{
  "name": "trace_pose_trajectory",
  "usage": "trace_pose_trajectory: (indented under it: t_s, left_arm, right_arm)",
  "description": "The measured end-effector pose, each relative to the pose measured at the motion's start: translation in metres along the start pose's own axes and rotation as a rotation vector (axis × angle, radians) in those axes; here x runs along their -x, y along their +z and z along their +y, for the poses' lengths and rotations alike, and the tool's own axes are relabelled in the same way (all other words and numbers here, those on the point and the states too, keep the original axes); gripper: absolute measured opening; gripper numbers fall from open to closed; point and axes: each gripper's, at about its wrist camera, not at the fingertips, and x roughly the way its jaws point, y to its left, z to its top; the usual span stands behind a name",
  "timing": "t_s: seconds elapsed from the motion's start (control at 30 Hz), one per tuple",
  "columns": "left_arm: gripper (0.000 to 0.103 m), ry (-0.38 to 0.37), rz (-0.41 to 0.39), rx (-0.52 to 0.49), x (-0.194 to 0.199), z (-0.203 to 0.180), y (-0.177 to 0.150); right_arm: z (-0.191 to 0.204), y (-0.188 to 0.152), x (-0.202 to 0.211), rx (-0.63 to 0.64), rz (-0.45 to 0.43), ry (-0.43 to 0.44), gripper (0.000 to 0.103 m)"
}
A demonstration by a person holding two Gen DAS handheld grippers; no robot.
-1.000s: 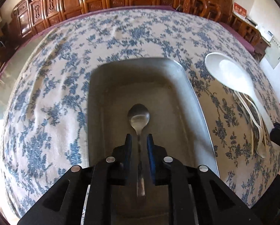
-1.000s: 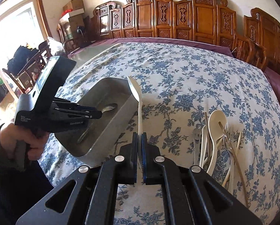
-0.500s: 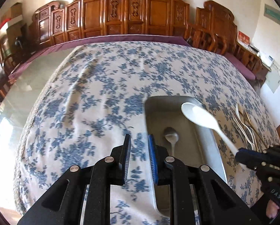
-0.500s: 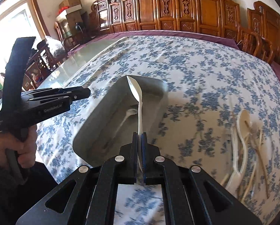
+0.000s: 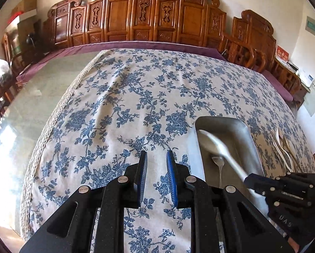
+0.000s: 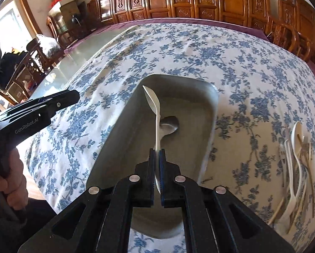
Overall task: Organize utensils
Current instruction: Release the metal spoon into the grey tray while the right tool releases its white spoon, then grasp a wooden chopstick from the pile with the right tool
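Observation:
My right gripper (image 6: 156,154) is shut on the handle of a white spoon (image 6: 153,105) and holds it over the metal tray (image 6: 208,97), bowl pointing away. A metal spoon (image 6: 170,124) lies inside the tray. In the left wrist view the tray (image 5: 245,130), the white spoon (image 5: 218,147) and the metal spoon (image 5: 219,164) sit at the right. My left gripper (image 5: 156,158) is open and empty, above the tablecloth left of the tray.
A pile of loose white and wooden utensils (image 6: 296,158) lies on the floral tablecloth (image 6: 252,67) right of the tray. Bare glass tabletop (image 5: 31,105) lies left of the cloth. Carved wooden chairs (image 5: 149,16) line the far side.
My left gripper let go of the metal spoon in the tray, opened and swung left off it. My right gripper carried the white spoon from beside the tray to over it.

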Motion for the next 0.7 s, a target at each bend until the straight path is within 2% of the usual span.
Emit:
trace_pose_trajectory:
  t_s: [0.2,0.3,0.47,0.63,0.7]
  left_arm:
    - [0.017,-0.016,0.000,-0.015,0.002,-0.008,-0.002]
    - [0.017,-0.032,0.001,-0.024,0.002,-0.015,-0.002]
    - [0.018,-0.065,-0.007,-0.060,0.004,-0.042,-0.002]
    - [0.028,-0.102,-0.012,-0.099,0.006,-0.076,-0.002]
    - [0.037,-0.115,-0.013,-0.113,0.006,-0.091,-0.003]
  right_arm:
    - [0.002,-0.005,0.011,0.019,-0.033,0.053,0.009]
    - [-0.013,-0.012,0.031,0.031,-0.079,0.034,0.009]
    - [-0.051,-0.024,0.064,0.045,-0.128,-0.043,0.009]
    - [-0.105,-0.035,0.089,0.023,-0.150,-0.147,0.009]
    - [-0.129,-0.041,0.095,0.014,-0.150,-0.202,0.011]
